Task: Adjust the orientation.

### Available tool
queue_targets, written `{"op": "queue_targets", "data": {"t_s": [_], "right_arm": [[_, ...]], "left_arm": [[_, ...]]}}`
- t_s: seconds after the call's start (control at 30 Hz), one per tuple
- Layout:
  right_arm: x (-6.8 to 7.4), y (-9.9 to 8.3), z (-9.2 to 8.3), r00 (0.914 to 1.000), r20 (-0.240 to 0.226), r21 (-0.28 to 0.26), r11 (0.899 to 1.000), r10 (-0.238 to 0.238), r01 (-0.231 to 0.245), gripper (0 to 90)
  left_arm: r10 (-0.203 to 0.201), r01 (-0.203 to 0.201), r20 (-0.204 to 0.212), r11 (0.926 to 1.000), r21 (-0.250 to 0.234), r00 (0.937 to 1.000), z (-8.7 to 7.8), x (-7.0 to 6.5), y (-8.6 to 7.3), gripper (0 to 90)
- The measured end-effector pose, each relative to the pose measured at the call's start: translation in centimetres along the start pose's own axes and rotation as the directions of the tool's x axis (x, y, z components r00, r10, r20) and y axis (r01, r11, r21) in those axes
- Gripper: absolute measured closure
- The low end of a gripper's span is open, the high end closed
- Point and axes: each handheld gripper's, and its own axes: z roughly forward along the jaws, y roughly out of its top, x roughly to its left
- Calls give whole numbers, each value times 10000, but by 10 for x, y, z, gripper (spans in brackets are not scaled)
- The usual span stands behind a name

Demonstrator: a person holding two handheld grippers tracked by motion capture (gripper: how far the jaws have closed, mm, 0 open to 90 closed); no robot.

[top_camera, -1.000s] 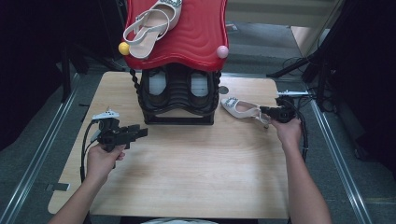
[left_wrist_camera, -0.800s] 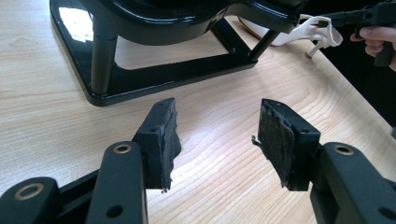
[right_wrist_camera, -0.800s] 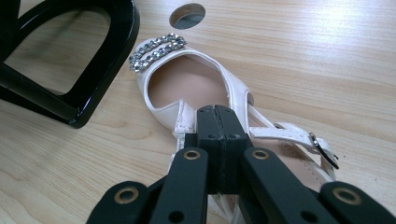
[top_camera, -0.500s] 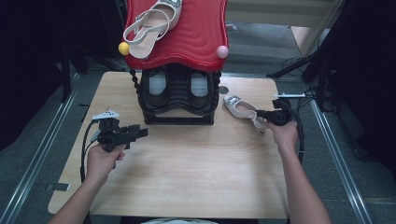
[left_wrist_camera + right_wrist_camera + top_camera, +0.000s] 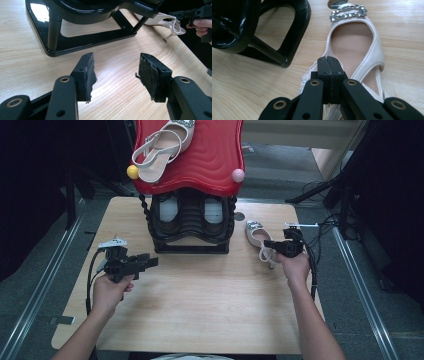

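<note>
Sandal (image 5: 256, 236) lay flat on the wooden table (image 5: 200, 310), right of centre in the high view, just beside the right foot of the black shoe rack (image 5: 192, 225). Its long axis ran from upper left to lower right of that frame, the jewelled toe end toward the top of the frame and the heel strap toward our right gripper (image 5: 270, 244) below it. In the right gripper view the sandal (image 5: 357, 45) pointed straight up the frame, toe at the top edge, sole down. We saw a pale cream, glossy upper, a tan insole, an open toe crossed by a band of clear sparkling stones, and thin straps at the heel. Our right gripper (image 5: 329, 60) had its black jaws pressed flat together, no gap between the pads, and they sat over the strap at the sandal's back left edge; whether a strap was pinched between them we could not tell. Our left gripper (image 5: 151, 262) hung over the table in the lower left of the high view, aimed toward the rack's base, its jaws spread wide with nothing between them. In the left gripper view the worn pads (image 5: 89, 75) stood well apart above bare wood, with the sandal (image 5: 165, 22) in the upper right. A second matching sandal (image 5: 162, 145) lay on the rack's red top (image 5: 210, 160).
</note>
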Motion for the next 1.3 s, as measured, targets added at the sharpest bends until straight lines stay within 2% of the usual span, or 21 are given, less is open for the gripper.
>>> {"op": "queue_targets", "data": {"t_s": [0.23, 0.53, 0.63, 0.73, 0.8, 0.93, 1.03, 1.3], "right_arm": [[6, -1, 5, 9998, -194, -36, 10000, -27, 27, 900], [4, -1, -1, 9993, 231, -121, 9995, -292, 295, 872], [3, 1, -7, 9992, 288, -408, 9988, -273, 285, 849], [8, 4, -12, 9982, 369, -796, 9955, -477, 505, 796], [11, 6, -12, 9981, 314, -856, 9948, -532, 557, 784], [17, 8, -6, 9971, 371, -843, 9940, -666, 695, 737], [18, 8, 3, 9976, 387, -769, 9952, -579, 608, 701], [17, 4, 25, 9947, 802, -342, 9971, -646, 675, 692]], "left_arm": [[8, -8, 13, 10000, 26, 10000, 1, 1, 0, 464], [-58, 58, 35, 10000, -6, 10000, 0, 2, 0, 462], [-49, 49, 23, 10000, -16, 10000, -1, 3, 0, 462], [-84, 84, 34, 10000, -16, 10000, -1, 3, 1, 461], [-61, 61, 7, 10000, -12, 10000, -1, 3, 0, 462], [-49, 49, -15, 10000, 10, 10000, -3, 3, -1, 461], [-78, 78, -35, 10000, 15, 10000, -5, 3, -3, 458], [-149, 148, -166, 9999, -71, 9998, -11, 4, -7, 456]]}}
